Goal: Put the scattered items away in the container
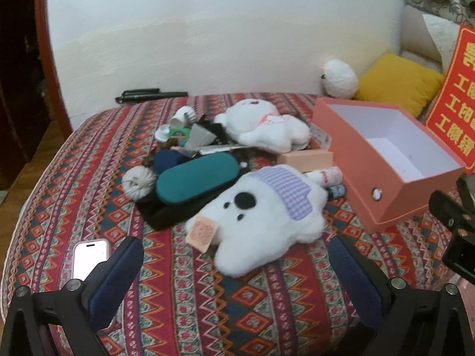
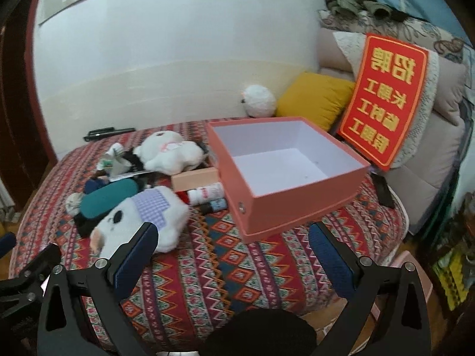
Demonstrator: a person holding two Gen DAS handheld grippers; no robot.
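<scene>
Both tongs hang wide apart and empty above the near edge of the bed (image 1: 267, 311), which is covered in a red patterned spread. The left tongs (image 1: 237, 267) face the clutter; the right tongs (image 2: 234, 255) face the pink box (image 2: 297, 204), whose white inside holds nothing yet.

The box sits on the right of the bed, open side up. The scattered things lie in a heap to its left: a flat white plush with a lilac checked patch (image 1: 267, 216) nearest, a teal case (image 1: 196, 175) beside it lying partly on a dark cloth (image 1: 166, 216), a grey ball of yarn (image 1: 138, 182) further left, a white bear plush (image 1: 264, 127) at the far side, and small bottles (image 1: 326, 178) tucked against the box's left wall. A phone (image 1: 90, 256) lies apart at the near left.

The job looks not yet begun, and the near plush seems the likely first pick. The risks come from the pile being tangled and the bed being soft: lifting the plush may drag its paper tag or the cloth beneath, and roll the bottles or yarn toward the bed's edge. Pressing down to pinch could sink the spread and tilt the light box. The smooth case might slip from the pads.
</scene>
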